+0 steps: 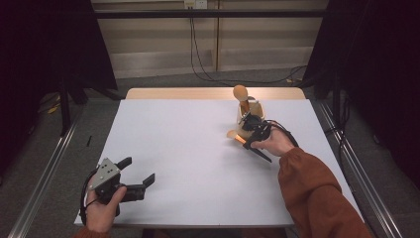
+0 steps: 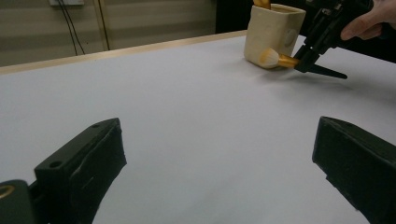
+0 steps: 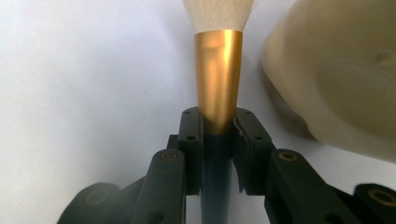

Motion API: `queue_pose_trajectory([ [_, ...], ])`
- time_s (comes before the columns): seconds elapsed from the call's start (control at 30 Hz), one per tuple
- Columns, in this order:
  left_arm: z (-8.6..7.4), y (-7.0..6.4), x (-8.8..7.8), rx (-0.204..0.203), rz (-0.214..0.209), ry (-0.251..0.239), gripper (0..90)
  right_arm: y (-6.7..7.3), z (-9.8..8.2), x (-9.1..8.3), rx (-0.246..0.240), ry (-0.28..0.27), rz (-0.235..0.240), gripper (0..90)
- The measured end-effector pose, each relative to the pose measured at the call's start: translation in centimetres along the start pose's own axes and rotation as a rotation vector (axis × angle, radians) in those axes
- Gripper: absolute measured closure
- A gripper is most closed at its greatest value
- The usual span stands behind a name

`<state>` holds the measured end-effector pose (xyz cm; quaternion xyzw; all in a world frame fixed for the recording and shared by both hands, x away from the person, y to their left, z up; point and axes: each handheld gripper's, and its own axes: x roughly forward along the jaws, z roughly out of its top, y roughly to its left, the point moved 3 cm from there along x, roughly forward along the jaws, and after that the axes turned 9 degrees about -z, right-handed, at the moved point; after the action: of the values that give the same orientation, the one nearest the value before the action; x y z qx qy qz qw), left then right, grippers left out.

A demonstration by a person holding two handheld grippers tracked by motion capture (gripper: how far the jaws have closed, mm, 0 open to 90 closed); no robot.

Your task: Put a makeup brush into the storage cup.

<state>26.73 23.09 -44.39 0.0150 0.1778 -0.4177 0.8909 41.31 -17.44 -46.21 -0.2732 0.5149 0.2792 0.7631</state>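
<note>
A makeup brush point(image 3: 218, 74) with a gold ferrule, pale bristles and a dark handle lies low over the white table, its bristles beside a cream holder cup point(image 1: 250, 111). My right gripper point(image 3: 218, 126) is shut on the brush where the ferrule meets the handle. In the high view the brush point(image 1: 235, 135) points left from the right gripper point(image 1: 246, 140), and the handle tip sticks out behind the hand. A second brush point(image 1: 240, 92) with a round brown head stands in the cup. My left gripper point(image 1: 138, 169) rests open at the front left, with nothing between its jaws.
The white table top point(image 1: 198, 148) stretches bare between the two hands. In the left gripper view the cup point(image 2: 273, 35) and the right gripper point(image 2: 306, 58) sit far off at the upper right. Metal rails and dark curtains flank the table.
</note>
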Motion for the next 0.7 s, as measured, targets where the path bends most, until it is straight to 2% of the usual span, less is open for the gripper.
queue_pose_trajectory([
  [0.2, 0.0, 0.0, 0.0, -0.002, 0.002, 0.001, 2.2, -0.1, -0.3, -0.7, 0.011, -0.042, 0.002, 75.3],
  [0.7, 0.0, 0.0, 0.0, -0.005, 0.002, -0.001, 2.3, 0.1, -1.1, -2.4, 0.062, -0.192, 0.006, 75.3],
])
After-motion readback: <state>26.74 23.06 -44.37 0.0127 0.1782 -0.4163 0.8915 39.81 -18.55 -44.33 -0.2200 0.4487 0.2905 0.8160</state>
